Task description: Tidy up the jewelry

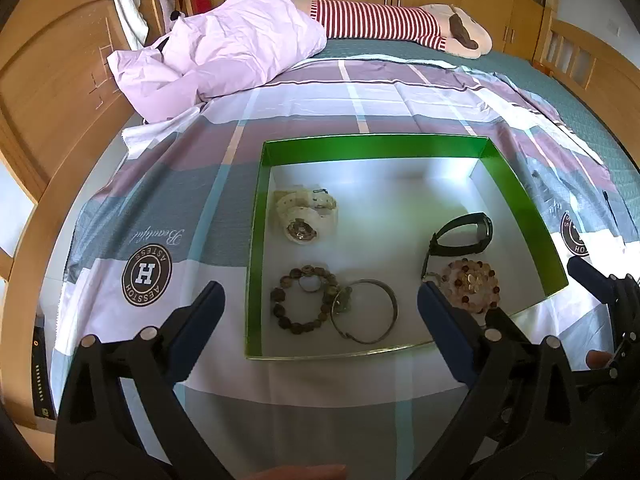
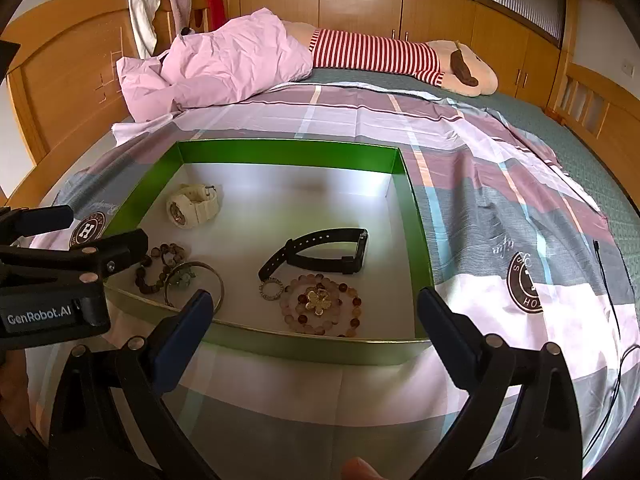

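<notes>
A green box [image 1: 372,146] [image 2: 288,152] with a white floor lies on the plaid bedsheet. Inside it are a white watch [image 1: 306,216] [image 2: 192,204], a black watch [image 1: 464,236] [image 2: 320,252], a dark bead bracelet [image 1: 298,300] [image 2: 154,270], a metal bangle [image 1: 366,312] [image 2: 200,280], a pink bead bracelet with a gold flower [image 1: 474,284] [image 2: 320,304] and a small sparkly ring [image 2: 271,289]. My left gripper [image 1: 320,300] [image 2: 88,232] hovers open over the box's near left corner, holding nothing. My right gripper [image 2: 314,300] stands open and empty at the near right edge.
A pink quilt [image 1: 224,52] and a plush toy in a red striped shirt [image 1: 384,24] lie at the far side of the bed. A wooden headboard [image 1: 60,72] stands on the left. A thin black cable [image 2: 612,300] runs over the sheet on the right.
</notes>
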A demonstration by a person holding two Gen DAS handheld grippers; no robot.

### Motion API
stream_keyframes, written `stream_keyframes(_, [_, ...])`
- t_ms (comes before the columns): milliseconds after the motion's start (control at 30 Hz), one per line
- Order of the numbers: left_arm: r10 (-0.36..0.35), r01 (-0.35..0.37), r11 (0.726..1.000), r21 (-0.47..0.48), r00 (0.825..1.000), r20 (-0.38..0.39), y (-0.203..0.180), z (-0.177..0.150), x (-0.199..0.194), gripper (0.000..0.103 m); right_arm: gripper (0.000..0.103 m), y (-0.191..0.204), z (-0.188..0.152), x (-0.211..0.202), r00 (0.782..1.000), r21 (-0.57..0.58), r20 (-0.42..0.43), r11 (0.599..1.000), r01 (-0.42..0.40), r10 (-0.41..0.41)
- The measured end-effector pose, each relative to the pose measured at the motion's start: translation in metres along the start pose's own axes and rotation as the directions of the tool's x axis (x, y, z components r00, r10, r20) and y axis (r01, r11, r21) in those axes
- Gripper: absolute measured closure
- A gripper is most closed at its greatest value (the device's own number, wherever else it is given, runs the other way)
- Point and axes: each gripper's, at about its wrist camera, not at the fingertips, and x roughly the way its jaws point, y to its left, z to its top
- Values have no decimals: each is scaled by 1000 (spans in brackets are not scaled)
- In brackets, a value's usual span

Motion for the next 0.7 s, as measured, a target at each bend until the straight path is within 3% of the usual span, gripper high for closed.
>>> stream_keyframes(700, [-1, 1, 1000, 11, 1000, -13, -7, -2, 3, 5, 4, 3, -3, 3, 1000, -9, -6, 1000, 1, -1])
